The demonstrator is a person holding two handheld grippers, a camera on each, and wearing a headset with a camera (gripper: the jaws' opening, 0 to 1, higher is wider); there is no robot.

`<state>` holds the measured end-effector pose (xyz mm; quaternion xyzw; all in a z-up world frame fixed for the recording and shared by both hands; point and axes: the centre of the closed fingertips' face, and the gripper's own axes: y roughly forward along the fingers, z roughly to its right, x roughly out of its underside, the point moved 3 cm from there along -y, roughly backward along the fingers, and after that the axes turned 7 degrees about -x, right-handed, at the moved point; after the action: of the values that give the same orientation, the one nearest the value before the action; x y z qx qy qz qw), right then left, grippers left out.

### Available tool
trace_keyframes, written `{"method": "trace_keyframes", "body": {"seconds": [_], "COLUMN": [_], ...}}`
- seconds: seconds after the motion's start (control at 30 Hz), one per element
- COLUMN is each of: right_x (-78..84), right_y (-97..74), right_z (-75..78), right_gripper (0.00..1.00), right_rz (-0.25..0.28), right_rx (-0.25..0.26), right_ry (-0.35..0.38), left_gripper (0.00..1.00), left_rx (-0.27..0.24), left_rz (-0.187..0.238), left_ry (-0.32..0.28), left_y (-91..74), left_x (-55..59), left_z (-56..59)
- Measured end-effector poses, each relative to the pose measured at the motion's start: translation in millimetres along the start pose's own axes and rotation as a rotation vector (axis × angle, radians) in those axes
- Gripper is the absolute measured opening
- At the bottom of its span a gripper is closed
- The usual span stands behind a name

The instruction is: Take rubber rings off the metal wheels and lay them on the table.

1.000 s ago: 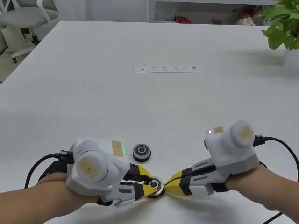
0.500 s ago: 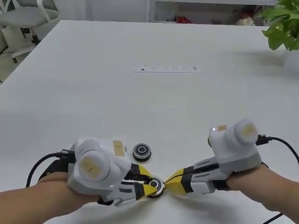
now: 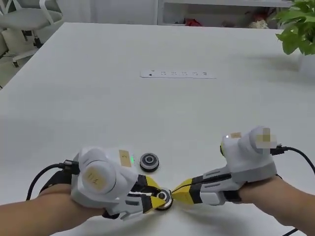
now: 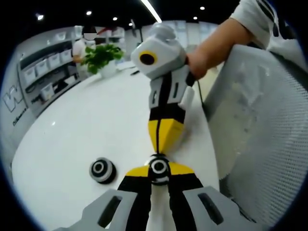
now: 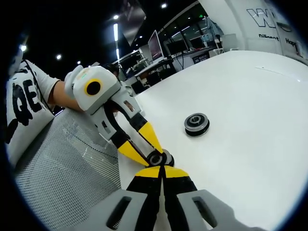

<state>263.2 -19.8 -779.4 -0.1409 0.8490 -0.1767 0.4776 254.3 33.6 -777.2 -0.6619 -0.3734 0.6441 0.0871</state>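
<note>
Metal wheel (image 3: 164, 197) in left tongs (image 4: 159, 170), closed right tongs (image 5: 163, 169) touching

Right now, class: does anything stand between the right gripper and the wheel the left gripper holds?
Nothing visible. The right gripper touches the wheel in the left gripper; the second wheel lies aside on the table.

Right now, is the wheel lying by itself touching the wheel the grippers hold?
Apart. In the head view, bare white table shows between the loose wheel and the held wheel; the left gripper view agrees.
</note>
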Motion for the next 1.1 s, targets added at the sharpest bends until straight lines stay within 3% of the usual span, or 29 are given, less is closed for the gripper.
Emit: {"method": "trace_keyframes", "body": {"seconds": [0.67, 0.87, 0.93, 1.1], "right_x": [-3.0, -6.2, -4.2, -5.3], "right_y": [5.9, 9.5, 11.7, 7.4], "right_z": [-7.4, -14.3, -15.8, -11.5], "right_gripper": [0.0, 0.0, 0.0, 0.0], "right_rz": [0.002, 0.008, -0.018, 0.003], "right_rx": [-0.031, -0.071, -0.065, -0.055], "right_ry": [-0.025, -0.027, -0.063, -0.05], "left_gripper": [0.12, 0.12, 0.12, 0.13], "left_rx": [0.0, 0.001, 0.001, 0.002], "left_rz": [-0.001, -0.001, 0.0, 0.004], "left_ry": [0.005, 0.007, 0.005, 0.006], "left_y": [-0.6, -0.9, -1.0, -1.1], "left_x": [-0.4, -0.7, -0.9, -1.1], "left_z": [1.4, 1.8, 2.0, 1.9]}}
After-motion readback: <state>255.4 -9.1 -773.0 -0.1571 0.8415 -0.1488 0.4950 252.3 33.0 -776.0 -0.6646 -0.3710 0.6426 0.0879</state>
